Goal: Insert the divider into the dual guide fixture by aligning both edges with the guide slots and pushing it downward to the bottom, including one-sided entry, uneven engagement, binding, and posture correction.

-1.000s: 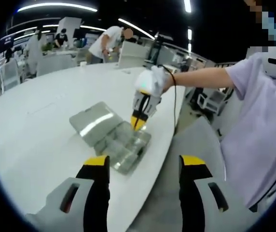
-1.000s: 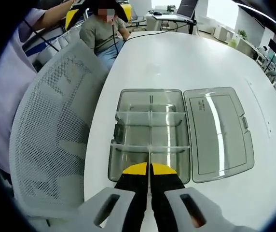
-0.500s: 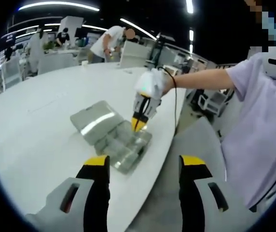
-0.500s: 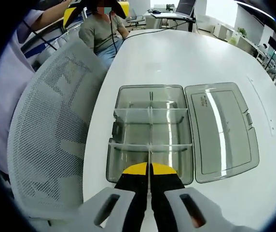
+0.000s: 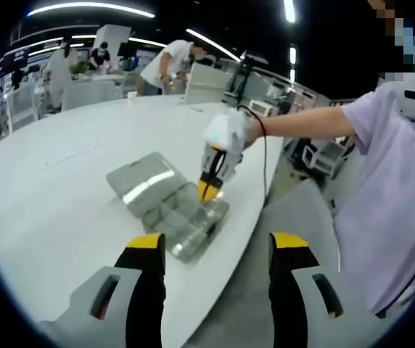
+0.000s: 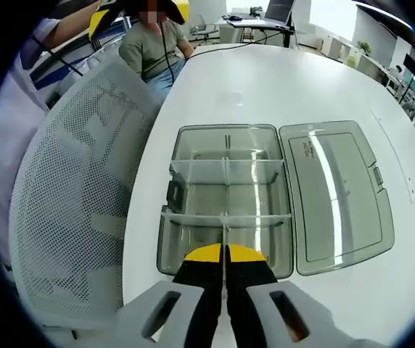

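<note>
A clear plastic organizer box [image 6: 193,239] lies on the white table with its lid [image 6: 334,196] folded open to the right. Cross walls split it into several compartments. My right gripper [image 6: 226,254] hovers over the box's near end, shut on a thin clear divider [image 6: 226,233] that stands edge-on along the box's middle line. In the left gripper view the right gripper [image 5: 208,190] points down onto the box [image 5: 189,226], held by a gloved hand. My left gripper [image 5: 211,243] is open with nothing between its fingers, well back from the box near the table edge.
A white mesh chair [image 6: 70,181] stands close against the table's edge beside the box. A seated person [image 6: 149,43] is at the far end of the table [image 6: 265,87]. The person holding the grippers, in a lilac sleeve [image 5: 389,181], stands at the right.
The right gripper view has shifted a little, so the box sits slightly larger and higher in it. The right gripper stays shut on the divider; the left gripper stays open and still.
</note>
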### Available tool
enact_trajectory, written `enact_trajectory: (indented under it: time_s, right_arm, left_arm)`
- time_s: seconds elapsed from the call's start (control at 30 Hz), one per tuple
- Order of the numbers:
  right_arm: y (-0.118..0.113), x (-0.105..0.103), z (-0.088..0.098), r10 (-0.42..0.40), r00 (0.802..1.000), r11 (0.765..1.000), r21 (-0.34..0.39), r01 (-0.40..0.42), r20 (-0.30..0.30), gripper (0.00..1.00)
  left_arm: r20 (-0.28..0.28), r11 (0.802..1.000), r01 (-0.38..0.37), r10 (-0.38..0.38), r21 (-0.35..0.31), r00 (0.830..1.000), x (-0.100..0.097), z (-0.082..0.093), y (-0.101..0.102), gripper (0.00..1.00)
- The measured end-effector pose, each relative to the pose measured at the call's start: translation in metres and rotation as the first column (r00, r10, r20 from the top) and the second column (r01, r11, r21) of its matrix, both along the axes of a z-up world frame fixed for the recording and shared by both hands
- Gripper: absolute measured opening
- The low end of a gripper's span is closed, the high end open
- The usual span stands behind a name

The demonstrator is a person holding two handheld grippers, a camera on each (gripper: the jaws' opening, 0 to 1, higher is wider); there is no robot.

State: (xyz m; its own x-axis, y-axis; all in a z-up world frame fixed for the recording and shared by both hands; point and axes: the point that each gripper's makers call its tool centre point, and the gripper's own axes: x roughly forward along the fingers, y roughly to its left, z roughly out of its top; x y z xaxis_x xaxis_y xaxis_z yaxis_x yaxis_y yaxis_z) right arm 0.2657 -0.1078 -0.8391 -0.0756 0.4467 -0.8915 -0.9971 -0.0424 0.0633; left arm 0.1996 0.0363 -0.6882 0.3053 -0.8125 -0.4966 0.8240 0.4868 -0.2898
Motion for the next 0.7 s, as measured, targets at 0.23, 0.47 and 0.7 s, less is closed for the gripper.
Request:
enact_trajectory:
  time_s: [0.23, 0.47, 0.7]
  right_arm:
    - [0.000, -0.002, 0.001, 0.007, 1.000, 1.000, 0.021, -0.007, -0.009, 0.00]
    - [0.000, -0.004, 0.002, -0.007, 1.000, 0.999, 0.035, 0.007, -0.013, 0.00]
    - [-0.001, -0.005, 0.002, -0.047, 0.999, 0.998, 0.050, 0.048, -0.021, 0.00]
  left_arm:
    - [0.011, 0.998, -0.058, 0.058, 0.000, 0.998, -0.004, 0.003, -0.006, 0.55]
    - [0.018, 0.994, -0.112, 0.112, 0.006, 0.994, -0.011, 0.005, -0.010, 0.55]
    - [0.026, 0.990, -0.139, 0.139, 0.011, 0.990, -0.019, 0.009, -0.013, 0.55]
